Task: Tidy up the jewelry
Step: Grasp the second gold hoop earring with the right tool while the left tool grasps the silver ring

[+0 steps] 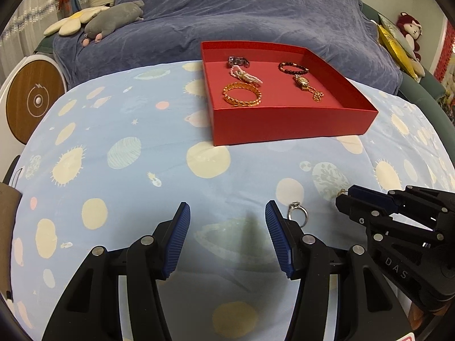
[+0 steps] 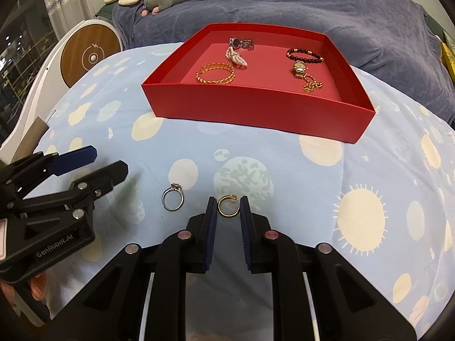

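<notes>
A red tray (image 1: 290, 122) (image 2: 256, 108) sits on the blue space-print cloth and holds a gold chain bracelet (image 1: 241, 94) (image 2: 215, 74), a pearl piece (image 2: 236, 56), a dark watch (image 2: 241, 42), a dark bead bracelet (image 1: 293, 67) (image 2: 304, 56) and a gold watch with chain (image 1: 307, 86) (image 2: 305, 76). A silver ring (image 1: 297, 214) (image 2: 173, 196) lies on the cloth just right of my open left gripper (image 1: 227, 213). My right gripper (image 2: 228, 202) (image 1: 345, 196) has its pads closed around a small gold hoop earring (image 2: 227, 207) on the cloth.
A blue-covered sofa (image 1: 227, 14) with a grey plush toy (image 1: 113, 20) and a flower cushion (image 1: 74, 21) lies behind the table. A round wooden-faced device (image 1: 32, 101) (image 2: 89, 56) stands at the left. Plush toys (image 1: 409, 31) sit at the far right.
</notes>
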Available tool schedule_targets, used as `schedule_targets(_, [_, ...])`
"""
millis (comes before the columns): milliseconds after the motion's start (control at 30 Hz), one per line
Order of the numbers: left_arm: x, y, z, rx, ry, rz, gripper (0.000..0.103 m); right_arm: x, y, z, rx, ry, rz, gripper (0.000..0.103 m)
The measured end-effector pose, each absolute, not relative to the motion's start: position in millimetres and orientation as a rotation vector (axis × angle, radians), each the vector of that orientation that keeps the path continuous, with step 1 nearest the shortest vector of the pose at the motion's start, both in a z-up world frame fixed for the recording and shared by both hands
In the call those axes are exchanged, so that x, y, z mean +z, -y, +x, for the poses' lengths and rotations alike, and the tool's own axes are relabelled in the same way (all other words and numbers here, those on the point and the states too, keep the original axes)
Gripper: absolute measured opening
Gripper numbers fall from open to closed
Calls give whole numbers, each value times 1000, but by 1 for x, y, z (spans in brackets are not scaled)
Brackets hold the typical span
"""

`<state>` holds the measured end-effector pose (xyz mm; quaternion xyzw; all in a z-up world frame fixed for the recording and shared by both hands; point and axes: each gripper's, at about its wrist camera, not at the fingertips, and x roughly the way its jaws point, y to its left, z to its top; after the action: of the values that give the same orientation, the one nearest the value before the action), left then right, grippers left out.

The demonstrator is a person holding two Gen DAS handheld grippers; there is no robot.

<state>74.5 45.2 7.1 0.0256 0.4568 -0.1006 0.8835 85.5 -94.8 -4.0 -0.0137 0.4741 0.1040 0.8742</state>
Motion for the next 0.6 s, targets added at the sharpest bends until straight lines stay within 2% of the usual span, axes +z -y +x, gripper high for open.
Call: schedule_targets(600, [-15,9,74,-260,-986,128,50,-3,123,73,192,-1002,-10,16])
